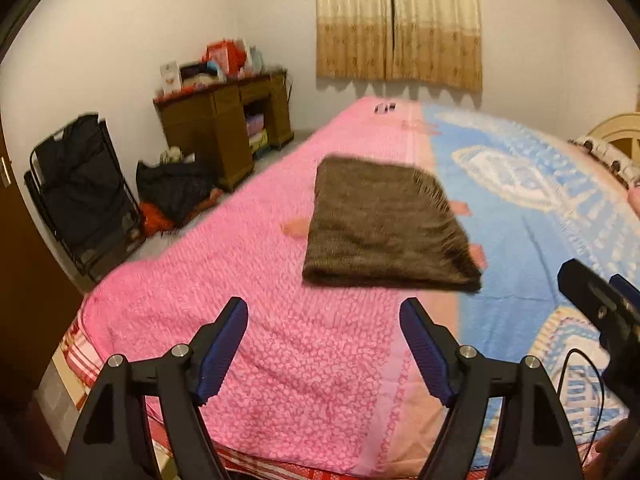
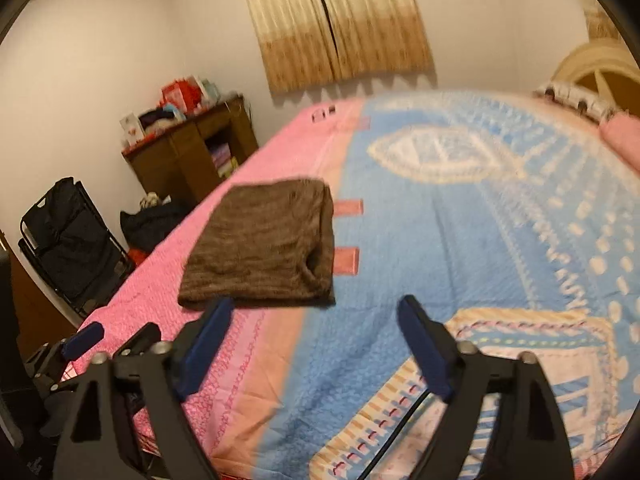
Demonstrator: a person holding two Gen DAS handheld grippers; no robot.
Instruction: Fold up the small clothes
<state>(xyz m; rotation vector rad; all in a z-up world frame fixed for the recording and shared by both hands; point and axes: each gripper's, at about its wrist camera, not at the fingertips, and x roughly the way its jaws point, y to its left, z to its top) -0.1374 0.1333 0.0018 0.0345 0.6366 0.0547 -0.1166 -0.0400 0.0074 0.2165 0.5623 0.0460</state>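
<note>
A brown knitted garment [image 1: 384, 228] lies folded into a flat rectangle on the bed, across the line where the pink blanket [image 1: 256, 320] meets the blue one [image 1: 532, 216]. My left gripper [image 1: 324, 312] stands open above the pink blanket, short of the garment, with nothing between its blue pads. In the right wrist view the same garment [image 2: 264, 244] lies ahead and to the left. My right gripper [image 2: 316, 316] is open too and holds nothing; its left fingertip overlaps the garment's near edge in the picture. The right gripper's body [image 1: 600, 304] shows at the right edge of the left view.
A wooden cabinet [image 1: 228, 136] with clutter on top stands against the left wall. A folded black chair [image 1: 84, 196] and dark bags [image 1: 172, 188] lie on the floor beside the bed. Curtains [image 1: 400, 20] hang behind. A headboard [image 2: 596, 64] and pink pillow [image 2: 624, 136] are far right.
</note>
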